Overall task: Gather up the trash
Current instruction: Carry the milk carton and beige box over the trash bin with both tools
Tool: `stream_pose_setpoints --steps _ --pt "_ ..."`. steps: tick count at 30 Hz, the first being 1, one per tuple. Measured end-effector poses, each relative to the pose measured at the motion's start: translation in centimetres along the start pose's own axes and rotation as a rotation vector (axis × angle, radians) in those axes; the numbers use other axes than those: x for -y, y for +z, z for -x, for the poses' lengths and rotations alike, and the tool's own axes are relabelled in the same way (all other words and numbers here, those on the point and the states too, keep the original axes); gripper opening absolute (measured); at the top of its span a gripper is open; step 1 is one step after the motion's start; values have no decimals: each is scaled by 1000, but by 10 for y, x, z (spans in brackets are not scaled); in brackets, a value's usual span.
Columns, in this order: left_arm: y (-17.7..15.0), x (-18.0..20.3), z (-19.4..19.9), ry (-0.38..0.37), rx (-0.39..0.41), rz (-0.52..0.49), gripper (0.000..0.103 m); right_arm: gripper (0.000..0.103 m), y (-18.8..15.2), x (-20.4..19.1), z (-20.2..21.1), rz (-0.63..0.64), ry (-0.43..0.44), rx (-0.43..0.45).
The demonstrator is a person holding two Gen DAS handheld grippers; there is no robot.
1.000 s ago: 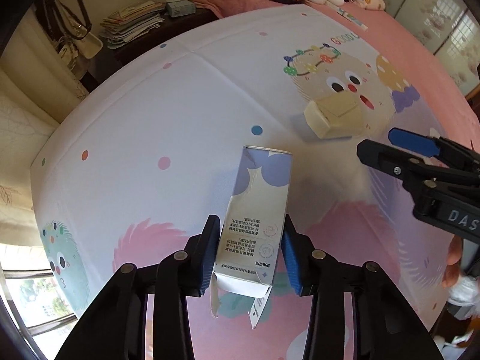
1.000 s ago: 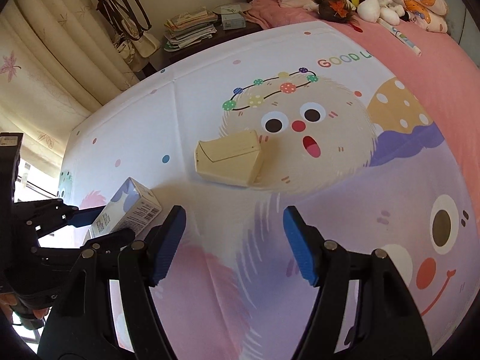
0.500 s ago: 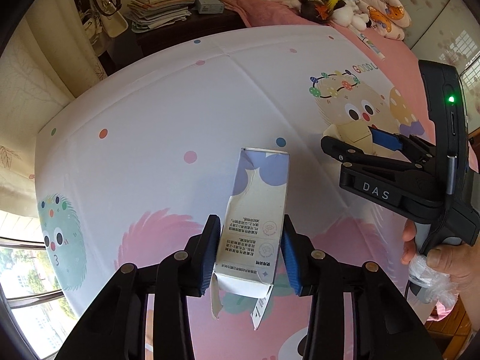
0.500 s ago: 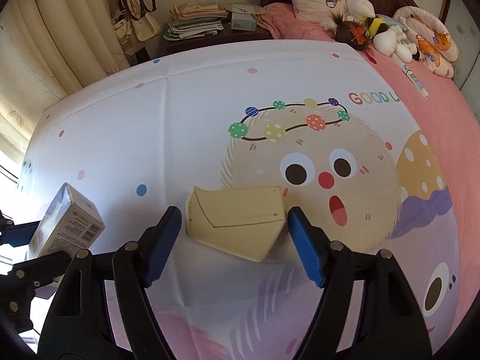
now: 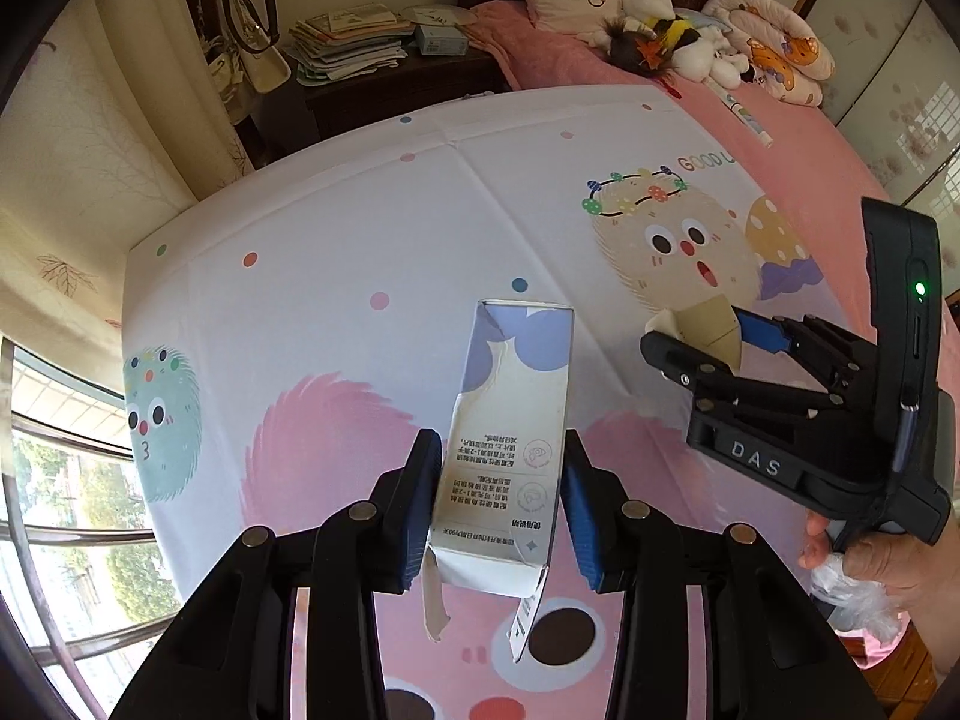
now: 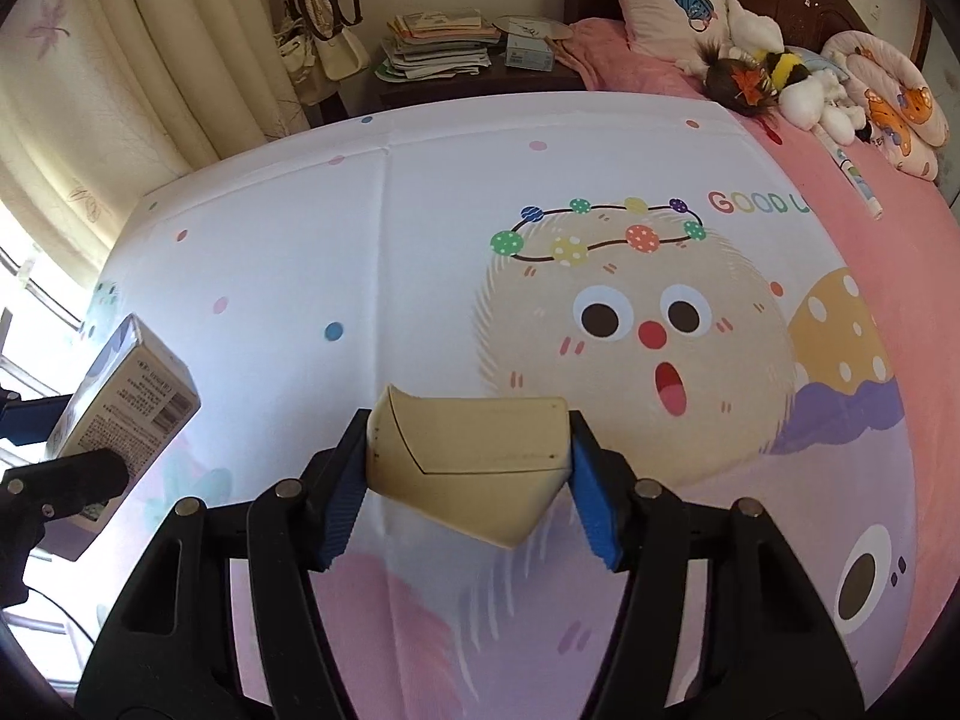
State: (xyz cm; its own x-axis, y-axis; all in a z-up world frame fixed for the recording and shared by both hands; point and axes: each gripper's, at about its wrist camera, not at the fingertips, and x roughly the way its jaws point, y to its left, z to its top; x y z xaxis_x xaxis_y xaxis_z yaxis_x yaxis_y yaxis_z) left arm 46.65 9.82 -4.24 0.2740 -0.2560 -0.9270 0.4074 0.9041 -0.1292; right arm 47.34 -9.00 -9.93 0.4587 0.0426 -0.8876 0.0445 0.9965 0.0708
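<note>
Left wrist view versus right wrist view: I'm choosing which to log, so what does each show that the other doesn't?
Only the left wrist view shows the person's hand with crinkled clear plastic, and the carton's open torn end.

Only the right wrist view shows the carton's barcode side and both right gripper pads against the beige box; its jaws have just been closing.

Both show the white-and-purple carton clamped in the left gripper, the beige box and the cartoon bedsheet.
</note>
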Motion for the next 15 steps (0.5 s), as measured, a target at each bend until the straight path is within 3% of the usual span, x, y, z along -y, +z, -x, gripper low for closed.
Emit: stream_pose_setpoints --steps 8,15 --pt "-55 76 66 42 66 59 38 58 -60 21 102 8 141 35" --pt "-134 173 118 74 140 146 37 58 -137 63 196 44 284 37"
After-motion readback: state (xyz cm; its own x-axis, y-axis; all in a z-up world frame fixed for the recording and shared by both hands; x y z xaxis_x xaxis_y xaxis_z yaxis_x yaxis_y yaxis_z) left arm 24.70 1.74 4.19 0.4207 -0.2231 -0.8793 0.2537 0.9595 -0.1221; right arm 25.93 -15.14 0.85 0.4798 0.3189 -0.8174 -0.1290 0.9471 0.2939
